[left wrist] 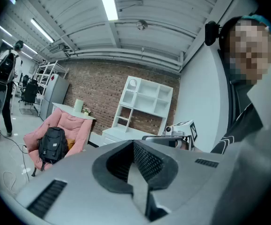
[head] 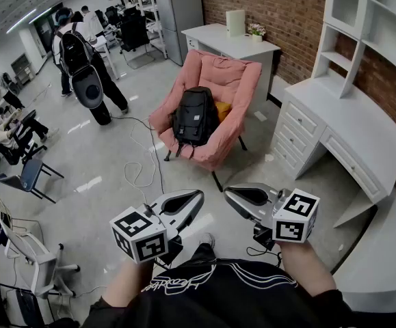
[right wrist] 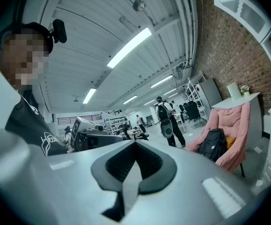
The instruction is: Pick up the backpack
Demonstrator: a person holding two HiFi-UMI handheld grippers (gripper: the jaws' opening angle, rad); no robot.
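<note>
Left gripper (head: 196,198) and right gripper (head: 230,195), both pressed together, empty; one backpack (head: 194,115) on one far pink armchair (head: 219,74).

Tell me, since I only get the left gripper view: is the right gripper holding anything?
Observer: No. Its own view shows the right gripper with fingers shut on nothing.
Operator: What's on the floor ahead? My gripper's body blocks it.
Observer: In the head view a white cable loops on the floor, just short of the chair holding the backpack.
</note>
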